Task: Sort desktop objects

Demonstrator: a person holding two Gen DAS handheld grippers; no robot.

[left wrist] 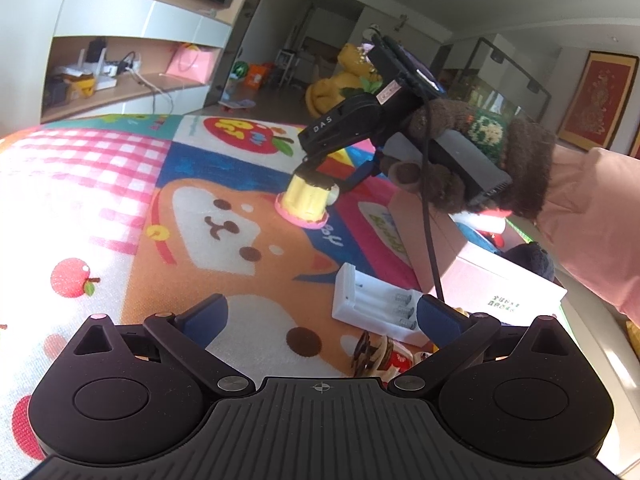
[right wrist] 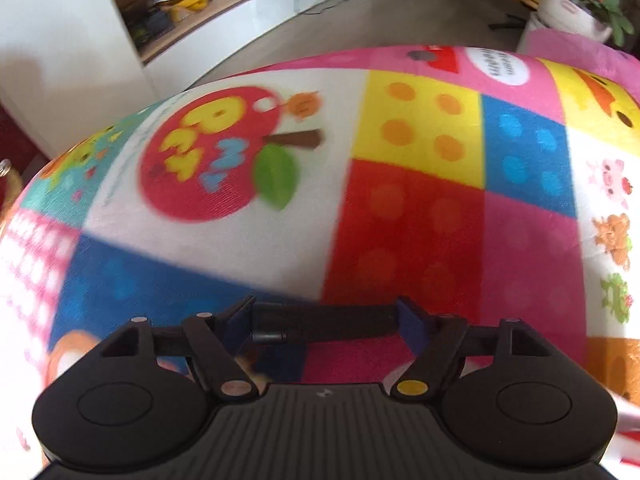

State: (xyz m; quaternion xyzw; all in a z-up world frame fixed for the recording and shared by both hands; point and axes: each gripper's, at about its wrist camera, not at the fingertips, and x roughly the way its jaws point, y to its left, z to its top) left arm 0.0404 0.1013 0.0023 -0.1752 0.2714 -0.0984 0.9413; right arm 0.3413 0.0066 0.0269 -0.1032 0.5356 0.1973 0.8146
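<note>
Yellow fluted cup (left wrist: 307,199): on pink base, patterned worktop (left wrist: 120,208), at 12 o'clock from the left gripper (left wrist: 320,316); right gripper (left wrist: 320,170) on it from above, jaws closed around its top. White battery charger (left wrist: 376,304): 2 o'clock. Left jaws wide, nothing between.

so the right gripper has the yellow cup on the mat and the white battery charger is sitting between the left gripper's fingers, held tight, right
Not quite. The left gripper is open and holds nothing: in the left wrist view the battery charger lies on the mat beyond its fingers, not clamped. The rest stands: the right gripper is on the yellow cup on the mat.
</note>
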